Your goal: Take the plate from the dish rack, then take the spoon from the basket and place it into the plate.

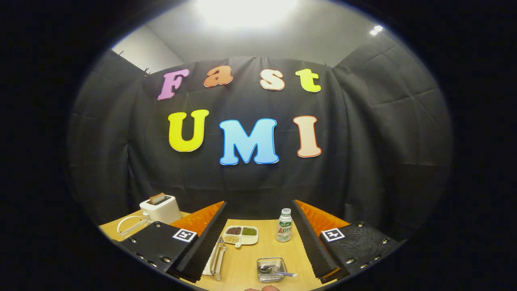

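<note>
My gripper [259, 205] hangs open above the wooden table [242, 258], fingers spread wide with nothing between them. A small wire basket [270, 264] sits on the table between the fingers, close to me, with the spoon [278, 273] lying in it, handle pointing right. The white plate [130, 223] stands on edge in a dish rack [135, 231] off to the left, outside the left finger and next to the toaster. The left finger hides part of the rack.
A white toaster [160, 208] holding a slice stands behind the rack. Farther ahead between the fingers are a divided white dish [240, 235] of beans and a small bottle [284, 225]. Metal tongs [218, 255] lie along the left finger's inner side.
</note>
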A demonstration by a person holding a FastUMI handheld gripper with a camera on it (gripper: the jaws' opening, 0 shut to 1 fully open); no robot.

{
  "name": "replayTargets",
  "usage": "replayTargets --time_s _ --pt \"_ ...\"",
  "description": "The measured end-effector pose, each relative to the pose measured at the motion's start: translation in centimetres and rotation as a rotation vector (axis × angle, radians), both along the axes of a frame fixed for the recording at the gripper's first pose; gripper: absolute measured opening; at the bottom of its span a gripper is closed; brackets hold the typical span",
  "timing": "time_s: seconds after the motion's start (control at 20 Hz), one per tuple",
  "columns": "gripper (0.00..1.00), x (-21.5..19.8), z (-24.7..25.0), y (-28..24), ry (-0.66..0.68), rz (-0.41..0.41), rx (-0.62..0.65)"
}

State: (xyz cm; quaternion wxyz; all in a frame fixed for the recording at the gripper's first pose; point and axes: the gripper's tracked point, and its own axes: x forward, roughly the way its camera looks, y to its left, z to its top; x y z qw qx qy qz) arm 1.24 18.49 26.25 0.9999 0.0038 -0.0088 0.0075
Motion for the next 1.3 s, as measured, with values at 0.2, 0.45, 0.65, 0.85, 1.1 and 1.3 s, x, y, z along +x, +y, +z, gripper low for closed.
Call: replayTargets --time_s 0.2,0.45,0.65,0.85,1.1,1.3 --pt "0.97 1.0 -0.2 4.0 0.04 0.048 -0.007" --pt "0.97 2.3 -0.7 7.5 0.087 0.091 -0.021" --pt "0.97 3.4 -2.4 9.7 0.173 0.114 -0.002" --pt "0.97 4.6 -5.1 12.2 0.315 0.144 0.032" --pt "0.97 6.2 -8.9 15.0 0.502 0.172 0.046" --pt "0.97 7.7 -12.1 16.1 0.644 0.136 0.046"
